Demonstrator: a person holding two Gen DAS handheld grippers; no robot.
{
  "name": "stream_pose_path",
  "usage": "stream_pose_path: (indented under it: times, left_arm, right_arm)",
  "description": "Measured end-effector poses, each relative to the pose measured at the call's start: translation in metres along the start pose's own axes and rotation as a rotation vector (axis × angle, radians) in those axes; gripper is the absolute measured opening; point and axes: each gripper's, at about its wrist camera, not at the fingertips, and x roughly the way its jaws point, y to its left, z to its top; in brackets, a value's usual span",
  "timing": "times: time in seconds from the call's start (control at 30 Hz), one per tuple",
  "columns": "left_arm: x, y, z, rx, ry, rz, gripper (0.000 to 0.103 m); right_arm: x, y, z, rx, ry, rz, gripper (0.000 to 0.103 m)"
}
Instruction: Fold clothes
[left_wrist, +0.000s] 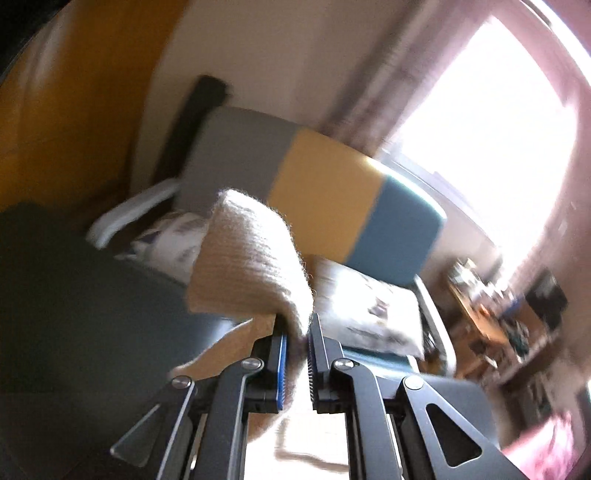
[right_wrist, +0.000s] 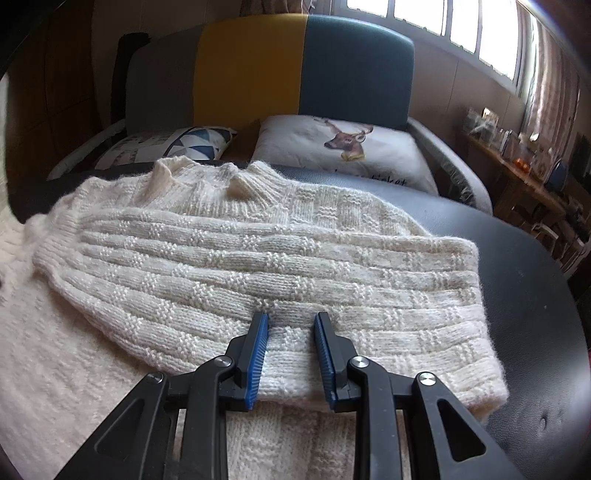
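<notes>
Left gripper (left_wrist: 295, 325) jaws clench a raised fold of cream sweater (right_wrist: 258, 258); right gripper (right_wrist: 291, 321) jaws stand released, the knit sleeve between them.

fuzzy cream knit sweater (right_wrist: 258, 258) on a smooth, glossy black table (right_wrist: 517, 258); ribbed blue claw pads (right_wrist: 258, 354).

Deer pillow (right_wrist: 347, 151) beside triangle-patterned pillow (right_wrist: 173, 146) against tricolour headboard (right_wrist: 251, 70).
</notes>
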Motion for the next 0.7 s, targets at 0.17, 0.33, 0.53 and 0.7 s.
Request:
stream_pose_path:
  times: [0.17, 0.33, 0.53, 0.7]
  left_arm:
    - [0.062, -0.072, -0.035, 0.116, 0.092, -0.051, 0.009]
    - [0.119, -0.135, -0.085, 0.193, 0.202, -0.081, 0.009]
    - [0.156, -0.178, -0.150, 0.307, 0.320, -0.064, 0.009]
    - [0.180, -0.191, -0.197, 0.408, 0.395, -0.055, 0.009]
  right_arm:
    - [-0.023, -0.014, -0.003, 0.079, 0.014, 0.100, 0.026]
    - [-0.035, -0.041, -0.020, 0.241, 0.048, 0.143, 0.026]
    - [-0.058, -0.065, -0.039, 0.407, 0.011, 0.194, 0.026]
    - [-0.060, -0.071, -0.052, 0.462, 0.011, 0.203, 0.026]
